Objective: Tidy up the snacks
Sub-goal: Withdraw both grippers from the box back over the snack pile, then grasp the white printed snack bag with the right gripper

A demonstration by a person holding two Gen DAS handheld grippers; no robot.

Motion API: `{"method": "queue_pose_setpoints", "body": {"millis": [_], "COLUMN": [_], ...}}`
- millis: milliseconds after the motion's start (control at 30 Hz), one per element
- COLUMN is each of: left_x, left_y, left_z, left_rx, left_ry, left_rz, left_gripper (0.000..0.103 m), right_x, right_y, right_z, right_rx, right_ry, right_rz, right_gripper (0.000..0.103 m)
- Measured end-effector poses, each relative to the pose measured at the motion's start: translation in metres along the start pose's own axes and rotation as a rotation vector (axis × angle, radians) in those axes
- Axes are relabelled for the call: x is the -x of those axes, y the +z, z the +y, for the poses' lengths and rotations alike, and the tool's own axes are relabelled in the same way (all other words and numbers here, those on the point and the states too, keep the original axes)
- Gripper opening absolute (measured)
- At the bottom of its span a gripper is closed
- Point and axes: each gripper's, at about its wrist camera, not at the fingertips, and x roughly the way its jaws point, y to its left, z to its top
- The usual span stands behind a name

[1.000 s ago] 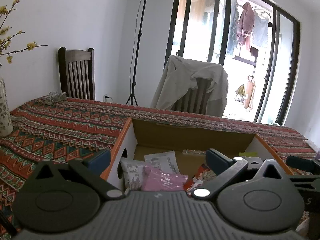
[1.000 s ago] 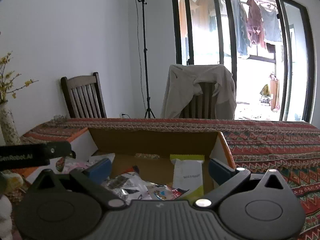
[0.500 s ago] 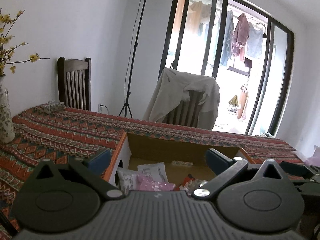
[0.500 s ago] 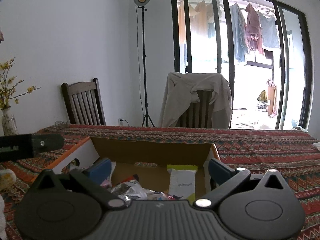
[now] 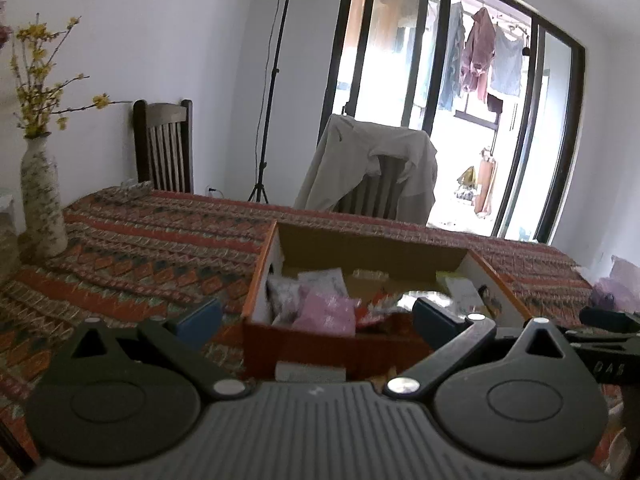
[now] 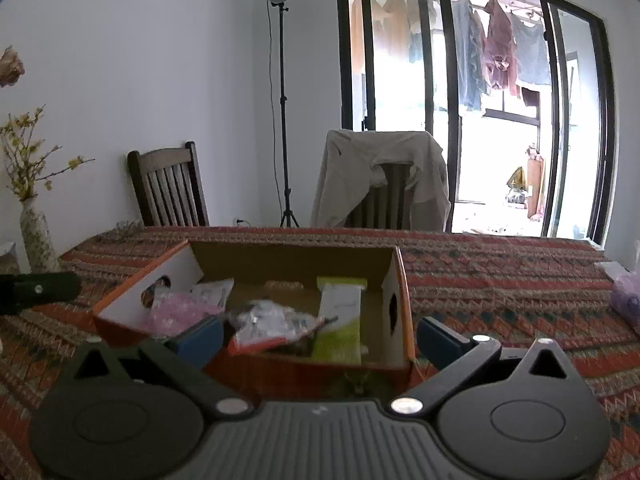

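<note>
An open cardboard box [image 6: 394, 280] with orange edges sits on the patterned tablecloth, also in the left wrist view as the box [image 5: 260, 280]. Inside lie a pink packet [image 5: 326, 314], a green-and-white packet [image 6: 340, 320], a clear crinkly packet [image 6: 272, 324] and white packets [image 6: 212, 290]. My left gripper [image 5: 316, 320] is open, held back from the box's near wall with nothing between its fingers. My right gripper [image 6: 318, 334] is open too, in front of the box's near wall and empty.
A speckled vase [image 5: 42, 204] with yellow blossoms stands on the table's left. Two wooden chairs [image 6: 168, 188] stand behind the table, one draped with a beige jacket [image 6: 380, 176]. A light stand [image 6: 282, 100] is by the wall. A purple bag [image 6: 628, 304] lies at the right.
Both grippers have pulled back and risen from over the box, so its near wall and more tablecloth now show. Both stay open and empty.
</note>
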Motion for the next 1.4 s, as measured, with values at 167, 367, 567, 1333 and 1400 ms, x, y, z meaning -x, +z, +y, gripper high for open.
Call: {"method": "queue_pose_setpoints", "body": {"millis": [167,367,567,1333,1400], "left_x": [0.016,0.020,0.022,-0.007,-0.009], "left_y": [-0.018,-0.041,-0.056,-0.066,-0.066], "left_z": [0.007,0.021,0.027,0.022,0.021], "left_rx": [-0.009,0.012,0.015,0.010,0.009], "left_ry": [0.021,0.050,0.049,0.023,0.024], "left_rz": [0.037,0.096,0.121,0.173,0.178], "left_gripper": [0.103,0.103,0.103,0.103,0.103], "right_x": [0.015,0.020,0.021,-0.031,-0.032], "right_y": [-0.021,-0.051,-0.069,-0.080,-0.080], "right_z": [0.002,0.003,-0.008,-0.071,-0.069], "right_rx": [-0.007,-0.004,-0.013,-0.058,-0.051], "right_ry": [0.017,0.009,-0.019,-0.078,-0.080], "right_rz": [0.037,0.105,0.146,0.287,0.292], "right_gripper": [0.103,0.103,0.103,0.103,0.103]}}
